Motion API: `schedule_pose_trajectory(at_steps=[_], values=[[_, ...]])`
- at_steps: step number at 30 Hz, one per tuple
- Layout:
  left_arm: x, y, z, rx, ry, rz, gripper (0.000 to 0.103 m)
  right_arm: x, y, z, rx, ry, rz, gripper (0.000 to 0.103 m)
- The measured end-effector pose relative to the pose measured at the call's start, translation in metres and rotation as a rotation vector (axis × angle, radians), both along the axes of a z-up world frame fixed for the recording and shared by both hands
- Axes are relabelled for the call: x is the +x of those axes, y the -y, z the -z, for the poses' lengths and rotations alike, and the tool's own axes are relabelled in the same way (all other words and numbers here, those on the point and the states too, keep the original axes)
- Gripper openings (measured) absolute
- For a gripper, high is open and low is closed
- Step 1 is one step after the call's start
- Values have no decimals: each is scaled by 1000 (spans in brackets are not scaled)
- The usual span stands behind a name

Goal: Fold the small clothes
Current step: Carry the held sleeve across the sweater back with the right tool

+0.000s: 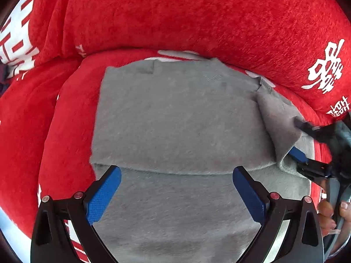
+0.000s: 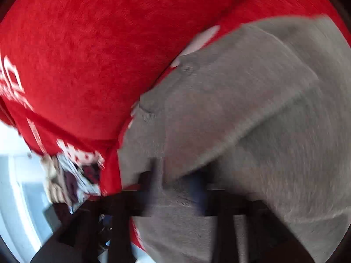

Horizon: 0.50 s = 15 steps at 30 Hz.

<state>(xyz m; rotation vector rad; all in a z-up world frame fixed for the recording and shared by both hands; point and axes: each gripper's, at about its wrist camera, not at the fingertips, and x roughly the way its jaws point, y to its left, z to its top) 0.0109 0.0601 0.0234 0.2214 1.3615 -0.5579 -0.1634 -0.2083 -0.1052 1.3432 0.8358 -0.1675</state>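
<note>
A grey garment (image 1: 175,118) lies on a red plush sofa seat (image 1: 68,118), with a folded layer on top whose edge runs across near my left fingertips. My left gripper (image 1: 176,175) is open and empty just above the grey cloth. My right gripper (image 1: 296,140) comes in from the right and is shut on the garment's right edge, which it lifts into a raised flap (image 1: 278,118). In the blurred right wrist view the grey garment (image 2: 241,109) fills the right half and its fold passes between the dark fingers (image 2: 153,175).
The red sofa backrest (image 1: 186,15) with white printed characters (image 1: 324,70) rises right behind the garment. A second red cushion (image 1: 17,131) lies at the left. In the right wrist view a pale floor (image 2: 17,186) shows at the lower left, beyond the sofa edge.
</note>
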Motion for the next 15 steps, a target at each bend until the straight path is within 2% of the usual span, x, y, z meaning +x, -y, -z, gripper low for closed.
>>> schedule_pose_trajectory(at_steps=[2, 4, 5, 6, 9, 12, 15], values=[[2, -11, 0, -18, -11, -12, 102, -15, 6, -2, 23, 24, 84, 69], [6, -16, 1, -27, -20, -26, 102, -19, 16, -3, 17, 5, 150, 46], [9, -23, 1, -36, -30, -40, 102, -16, 21, -3, 10, -11, 158, 18], [11, -27, 0, -43, -36, -51, 102, -12, 24, -5, 0, -19, 154, 11], [18, -40, -3, -81, -56, -77, 102, 17, 18, -24, -101, -4, 38, 10], [25, -51, -6, -128, -65, -86, 102, 52, -22, -47, -250, 17, -189, 10], [29, -56, -1, -154, -100, -84, 102, 78, -76, -53, -413, -32, -431, 10]])
